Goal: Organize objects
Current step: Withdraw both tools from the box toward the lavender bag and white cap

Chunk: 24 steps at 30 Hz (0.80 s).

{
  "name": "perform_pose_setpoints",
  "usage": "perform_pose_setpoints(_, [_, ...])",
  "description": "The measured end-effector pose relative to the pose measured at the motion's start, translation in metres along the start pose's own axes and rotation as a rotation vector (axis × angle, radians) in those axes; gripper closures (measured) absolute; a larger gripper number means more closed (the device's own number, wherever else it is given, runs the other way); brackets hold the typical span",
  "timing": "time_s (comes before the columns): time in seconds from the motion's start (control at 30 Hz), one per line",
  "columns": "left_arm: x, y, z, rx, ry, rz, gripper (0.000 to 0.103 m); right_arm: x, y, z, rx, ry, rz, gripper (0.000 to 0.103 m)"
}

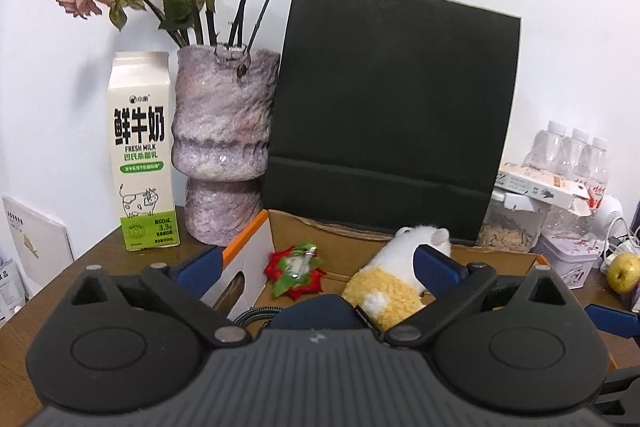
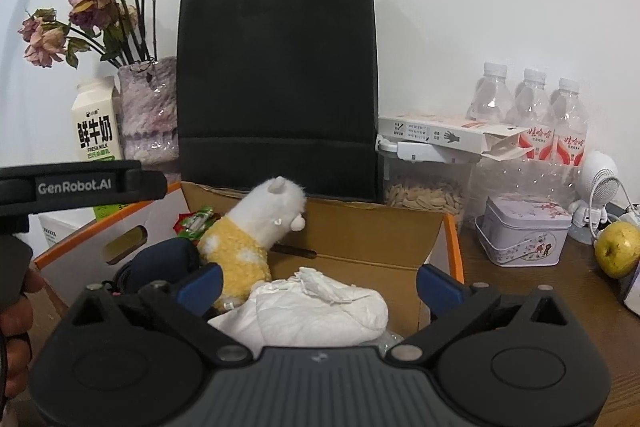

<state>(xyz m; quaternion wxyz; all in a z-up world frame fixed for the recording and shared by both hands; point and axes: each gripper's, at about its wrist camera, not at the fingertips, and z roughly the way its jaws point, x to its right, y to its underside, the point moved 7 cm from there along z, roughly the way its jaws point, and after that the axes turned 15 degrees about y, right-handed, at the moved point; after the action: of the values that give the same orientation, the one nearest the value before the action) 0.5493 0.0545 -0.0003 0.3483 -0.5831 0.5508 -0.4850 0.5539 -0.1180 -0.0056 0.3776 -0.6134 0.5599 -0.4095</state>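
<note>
Both grippers' jaws are spread and empty over the cardboard box point(image 2: 360, 239) holding the plush toy point(image 2: 248, 239) and tissue wad point(image 2: 320, 307); reach carelessly and you'll topple the black bag point(image 2: 276, 87) behind the box.

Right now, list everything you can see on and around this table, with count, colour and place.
cardboard box: one, brown, orange-edged, centre front
plush toy: one, white and yellow, in box
red-green wrapped item: one, in box, left
crumpled white cloth: one, in box, front
paper bag: one, black, behind box
vase: one, purple, dried roses, left of bag
milk carton: one, white-green, far left
water bottles: three, clear, right rear
seed container: one, clear, right of bag
tin: one, pale floral, right
apple: one, yellow-green, far right
left hand-held gripper: open
right hand-held gripper: open
</note>
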Motion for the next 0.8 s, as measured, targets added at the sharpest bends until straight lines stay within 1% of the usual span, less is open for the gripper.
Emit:
perform_pose_setpoints(0.23, [0.006,0.002,-0.017,0.030,0.018,0.020,0.000,0.004,0.000,-0.020,0.038,-0.014,-0.017,0.000])
perform_pose_setpoints(0.47, [0.011,0.006,-0.032,0.035,0.036,0.038,0.000,0.012,-0.003,-0.041,0.075,-0.028,-0.008,0.000])
perform_pose_setpoints(0.63, [0.013,0.012,-0.044,0.029,0.048,0.039,0.000,0.019,-0.006,-0.059,0.099,-0.037,0.012,0.000])
perform_pose_setpoints(0.8, [0.016,0.022,-0.054,0.006,0.069,0.033,0.000,0.025,-0.002,-0.073,0.105,-0.039,0.016,0.000])
